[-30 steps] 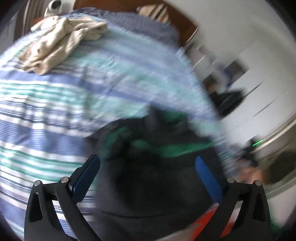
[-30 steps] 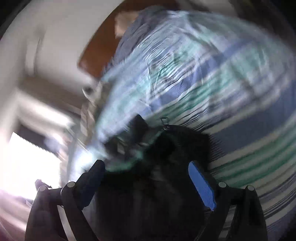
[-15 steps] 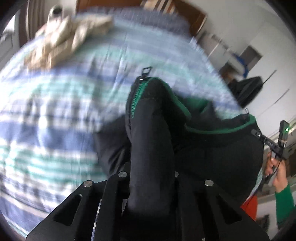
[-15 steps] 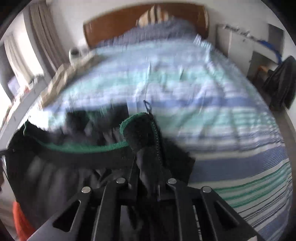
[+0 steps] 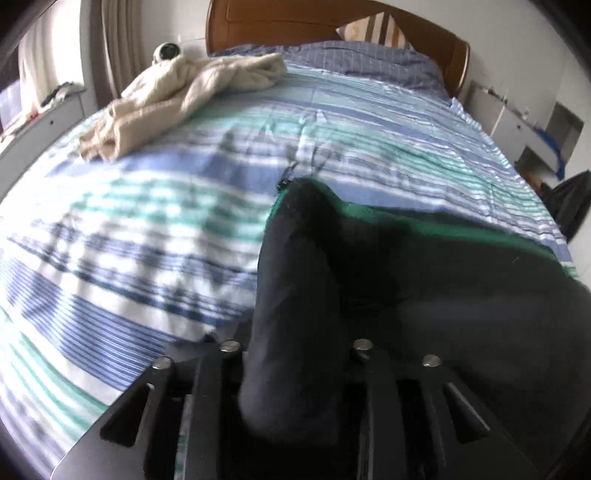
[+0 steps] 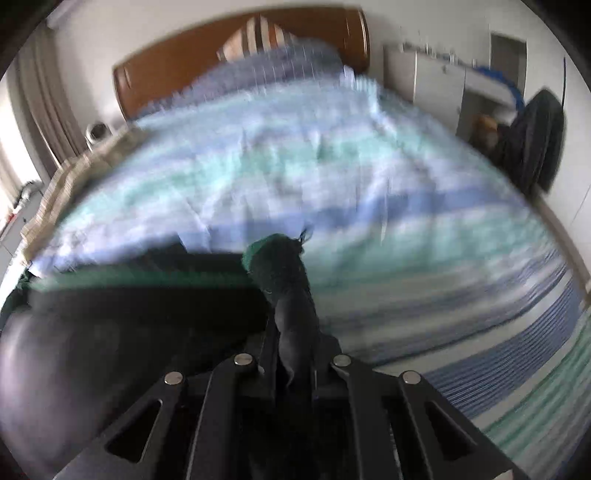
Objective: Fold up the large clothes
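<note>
A black jacket with green lining (image 5: 424, 280) hangs stretched between my two grippers above the striped bed (image 5: 147, 229). My left gripper (image 5: 295, 354) is shut on one bunched corner of it, with a zip pull at the tip. My right gripper (image 6: 295, 354) is shut on the other corner (image 6: 291, 288); the jacket's green edge runs off to the left in that view. The fingertips of both are hidden by the cloth.
A cream garment (image 5: 177, 92) lies crumpled at the bed's far left, near the wooden headboard (image 5: 332, 26) and pillow. A white cabinet (image 6: 436, 81) and a dark bag (image 6: 535, 136) stand to the right of the bed. A shelf runs along the left wall.
Both grippers were open over the jacket a second ago, then shut on its corners. Since then they have lifted it and drawn it taut over the bed.
</note>
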Demonstrator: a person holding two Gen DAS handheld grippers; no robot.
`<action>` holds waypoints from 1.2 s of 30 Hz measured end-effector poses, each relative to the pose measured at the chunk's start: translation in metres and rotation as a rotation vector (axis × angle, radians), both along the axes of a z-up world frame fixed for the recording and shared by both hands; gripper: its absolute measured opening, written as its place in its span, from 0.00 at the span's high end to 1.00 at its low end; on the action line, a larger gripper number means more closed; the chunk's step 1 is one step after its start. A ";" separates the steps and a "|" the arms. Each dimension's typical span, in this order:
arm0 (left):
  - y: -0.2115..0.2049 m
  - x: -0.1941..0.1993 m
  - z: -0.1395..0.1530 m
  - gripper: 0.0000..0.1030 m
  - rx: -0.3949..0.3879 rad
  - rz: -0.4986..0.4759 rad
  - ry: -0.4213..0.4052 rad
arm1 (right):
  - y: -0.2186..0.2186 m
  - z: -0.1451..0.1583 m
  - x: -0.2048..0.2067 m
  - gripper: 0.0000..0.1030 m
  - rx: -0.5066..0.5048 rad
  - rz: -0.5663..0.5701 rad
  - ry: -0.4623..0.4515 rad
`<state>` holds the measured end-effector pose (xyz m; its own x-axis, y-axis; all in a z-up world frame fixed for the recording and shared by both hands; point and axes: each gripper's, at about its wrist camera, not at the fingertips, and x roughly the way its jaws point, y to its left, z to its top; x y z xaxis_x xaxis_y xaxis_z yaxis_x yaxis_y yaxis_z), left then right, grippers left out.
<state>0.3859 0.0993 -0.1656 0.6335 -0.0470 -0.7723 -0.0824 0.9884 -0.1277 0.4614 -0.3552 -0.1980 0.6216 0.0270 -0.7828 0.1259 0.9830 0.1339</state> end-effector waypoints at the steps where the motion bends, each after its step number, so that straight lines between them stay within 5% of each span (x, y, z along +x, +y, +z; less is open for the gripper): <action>1: 0.001 -0.001 -0.001 0.73 -0.010 0.005 -0.017 | -0.002 -0.006 -0.001 0.87 0.018 -0.013 -0.022; 10: 0.022 0.008 -0.025 0.67 -0.170 0.002 -0.018 | -0.008 -0.030 0.000 0.85 0.091 -0.038 -0.066; 23: 0.028 0.008 -0.031 0.64 -0.236 0.014 -0.022 | -0.017 -0.030 0.001 0.83 0.169 -0.045 -0.096; 29: 0.031 0.009 -0.031 0.62 -0.254 0.018 -0.016 | -0.036 -0.038 0.000 0.77 0.320 -0.056 -0.109; 33: 0.037 0.009 -0.029 0.49 -0.273 0.027 0.016 | -0.059 -0.045 -0.001 0.74 0.526 -0.053 -0.111; 36: 0.042 0.006 -0.012 0.34 -0.205 0.064 0.070 | -0.073 -0.040 -0.003 0.60 0.577 -0.074 -0.055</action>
<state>0.3922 0.1417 -0.1774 0.5853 -0.1687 -0.7931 -0.1597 0.9349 -0.3168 0.4579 -0.4278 -0.2382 0.6775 0.3947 -0.6206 0.1688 0.7378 0.6535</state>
